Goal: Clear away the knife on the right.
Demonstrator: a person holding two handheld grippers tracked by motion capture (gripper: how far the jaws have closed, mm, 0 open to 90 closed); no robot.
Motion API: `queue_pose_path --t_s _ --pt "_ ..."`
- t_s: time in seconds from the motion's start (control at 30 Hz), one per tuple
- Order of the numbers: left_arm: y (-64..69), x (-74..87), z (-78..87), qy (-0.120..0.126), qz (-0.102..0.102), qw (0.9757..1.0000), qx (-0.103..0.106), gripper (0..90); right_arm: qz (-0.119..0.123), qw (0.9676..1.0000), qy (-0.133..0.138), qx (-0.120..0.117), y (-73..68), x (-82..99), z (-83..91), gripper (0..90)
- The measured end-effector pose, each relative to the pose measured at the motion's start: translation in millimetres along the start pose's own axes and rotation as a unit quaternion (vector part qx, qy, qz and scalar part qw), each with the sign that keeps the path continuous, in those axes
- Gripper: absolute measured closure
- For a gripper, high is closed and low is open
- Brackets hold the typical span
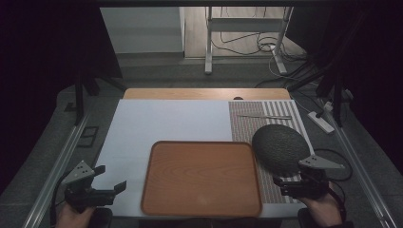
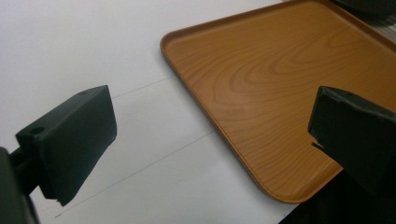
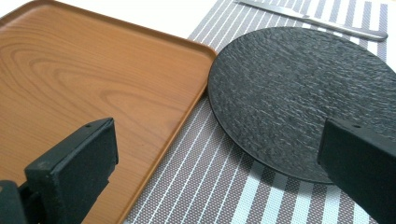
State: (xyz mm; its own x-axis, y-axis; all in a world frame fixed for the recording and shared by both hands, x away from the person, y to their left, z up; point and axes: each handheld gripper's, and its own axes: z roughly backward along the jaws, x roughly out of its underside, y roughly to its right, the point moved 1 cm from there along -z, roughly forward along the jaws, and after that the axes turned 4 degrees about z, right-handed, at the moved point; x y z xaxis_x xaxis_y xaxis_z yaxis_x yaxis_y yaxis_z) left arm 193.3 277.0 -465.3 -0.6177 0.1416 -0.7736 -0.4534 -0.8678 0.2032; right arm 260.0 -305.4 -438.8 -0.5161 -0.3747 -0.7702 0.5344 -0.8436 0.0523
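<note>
A brown wooden tray (image 1: 202, 178) lies at the table's near middle; its rim shows in the left gripper view (image 2: 210, 128) and the right gripper view (image 3: 187, 112). A round, dark, textured plate (image 1: 280, 148) (image 3: 299, 98) rests on a striped placemat (image 1: 247, 124) (image 3: 210, 186) just right of the tray. My left gripper (image 1: 112, 178) (image 2: 210, 154) hovers open at the near left, over the white sheet and the tray's corner. Open as well, my right gripper (image 1: 284, 184) (image 3: 219, 172) sits at the near right, just before the plate. Nothing is between either pair of jaws.
A thin metal utensil (image 1: 263, 117) (image 3: 313, 19) lies across the placemat beyond the plate. White sheet (image 1: 166, 121) covers the left and far part of the table. A power strip (image 1: 322, 121) and cables lie off the right edge.
</note>
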Motion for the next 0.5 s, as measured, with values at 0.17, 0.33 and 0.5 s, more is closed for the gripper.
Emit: queue_pose_path --t_s 0.17,0.33,0.5 --pt "0.1 -0.1 -0.5 -0.003 -0.002 1.0000 0.000 1.5 -0.003 1.0000 -0.003 -0.006 0.6 -0.2 -0.9 0.0" --pt "0.9 -0.4 -1.2 -0.007 -0.006 1.0000 0.000 2.0 -0.004 0.9999 -0.007 -0.011 1.0 -0.2 -1.6 0.0" --pt "1.1 -0.6 -1.7 -0.010 -0.006 0.9999 -0.002 2.2 0.001 0.9998 -0.012 -0.015 0.3 -0.5 -2.9 0.0"
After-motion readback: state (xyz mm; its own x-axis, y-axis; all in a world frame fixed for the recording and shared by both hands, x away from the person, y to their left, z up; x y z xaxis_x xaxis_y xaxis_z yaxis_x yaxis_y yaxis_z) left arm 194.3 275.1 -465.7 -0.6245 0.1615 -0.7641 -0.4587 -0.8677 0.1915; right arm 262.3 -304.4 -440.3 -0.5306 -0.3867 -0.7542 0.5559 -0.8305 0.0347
